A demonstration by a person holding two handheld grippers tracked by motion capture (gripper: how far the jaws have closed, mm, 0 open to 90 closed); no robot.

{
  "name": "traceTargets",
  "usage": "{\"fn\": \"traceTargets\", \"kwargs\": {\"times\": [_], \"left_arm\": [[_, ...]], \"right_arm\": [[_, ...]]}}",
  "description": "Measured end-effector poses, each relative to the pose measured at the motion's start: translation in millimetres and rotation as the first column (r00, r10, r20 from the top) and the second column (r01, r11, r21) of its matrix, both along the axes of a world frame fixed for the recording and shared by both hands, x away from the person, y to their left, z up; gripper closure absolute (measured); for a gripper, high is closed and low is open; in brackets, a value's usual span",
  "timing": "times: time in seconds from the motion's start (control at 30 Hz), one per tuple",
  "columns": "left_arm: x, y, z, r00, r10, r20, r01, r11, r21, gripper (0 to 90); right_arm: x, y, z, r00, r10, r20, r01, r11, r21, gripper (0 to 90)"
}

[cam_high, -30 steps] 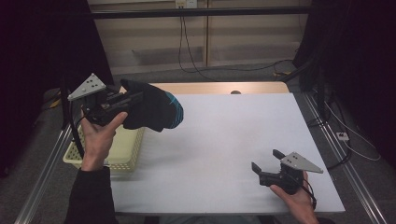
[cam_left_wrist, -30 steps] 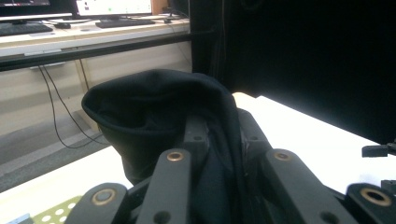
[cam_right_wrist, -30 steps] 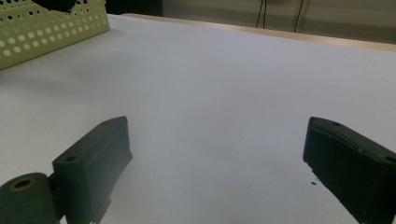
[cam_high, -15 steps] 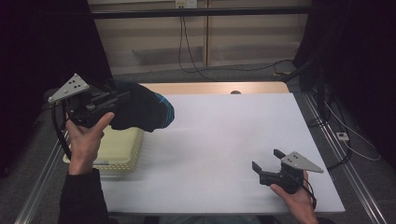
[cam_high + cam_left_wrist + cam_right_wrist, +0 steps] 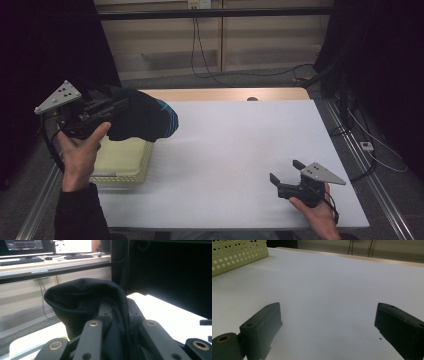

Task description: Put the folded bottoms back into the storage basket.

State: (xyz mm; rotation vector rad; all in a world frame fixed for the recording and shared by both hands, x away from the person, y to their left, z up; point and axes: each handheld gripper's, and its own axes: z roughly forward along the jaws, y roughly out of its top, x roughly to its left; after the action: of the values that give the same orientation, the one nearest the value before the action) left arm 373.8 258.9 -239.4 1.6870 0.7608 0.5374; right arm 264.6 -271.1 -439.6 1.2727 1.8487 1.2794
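Left gripper [image 5: 107, 111] is clamped on the black beanie [image 5: 142, 119], held aloft above the yellow perforated basket [image 5: 122, 159]; right gripper [image 5: 285, 179], jaws apart, should stay clear while the beanie is carried level onto the table [image 5: 240, 145].

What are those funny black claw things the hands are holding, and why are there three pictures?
A person holds a grabbing tool in each hand. One picture looks down from above the white table. The other two come from little cameras riding on each tool. The left tool is closed on a dark sock with a blue band, lifted over a pale yellow basket. The right tool is open, holds nothing and sits low over the table.
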Motion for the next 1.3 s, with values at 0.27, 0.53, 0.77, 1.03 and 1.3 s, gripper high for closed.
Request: {"fn": "traceTargets", "kwargs": {"times": [0.27,0.53,0.77,1.03,1.3], "left_arm": [[-4.3,18.5,-0.7,0.9993,0.037,-0.002,-0.037,0.9993,-0.004,78.3],[-5.3,30.9,-2.4,0.9986,0.05,-0.02,-0.05,0.9986,-0.018,78.2],[-7.9,43.3,-4.6,0.9971,0.07,-0.03,-0.07,0.9975,-0.007,78.2],[-3.7,60.1,-18.8,0.9922,0.095,-0.081,-0.093,0.9952,0.032,78.1],[1.8,74.2,-31.7,0.9868,0.119,-0.11,-0.116,0.9927,0.034,77.9]], "right_arm": [[0.2,0.3,0.1,1.0,-0.001,-0.001,0.001,1.0,-0.001,7.2],[-0.3,0.7,0.1,1.0,0.005,-0.002,-0.005,1.0,-0.001,7.2],[-0.3,0.4,0.2,1.0,0.004,-0.002,-0.004,1.0,0.0,7.2],[0.4,1.2,-0.1,1.0,0.005,-0.003,-0.005,1.0,-0.001,7.2],[0.9,1.3,-0.3,1.0,0.003,-0.004,-0.003,1.0,0.0,7.2]]}}
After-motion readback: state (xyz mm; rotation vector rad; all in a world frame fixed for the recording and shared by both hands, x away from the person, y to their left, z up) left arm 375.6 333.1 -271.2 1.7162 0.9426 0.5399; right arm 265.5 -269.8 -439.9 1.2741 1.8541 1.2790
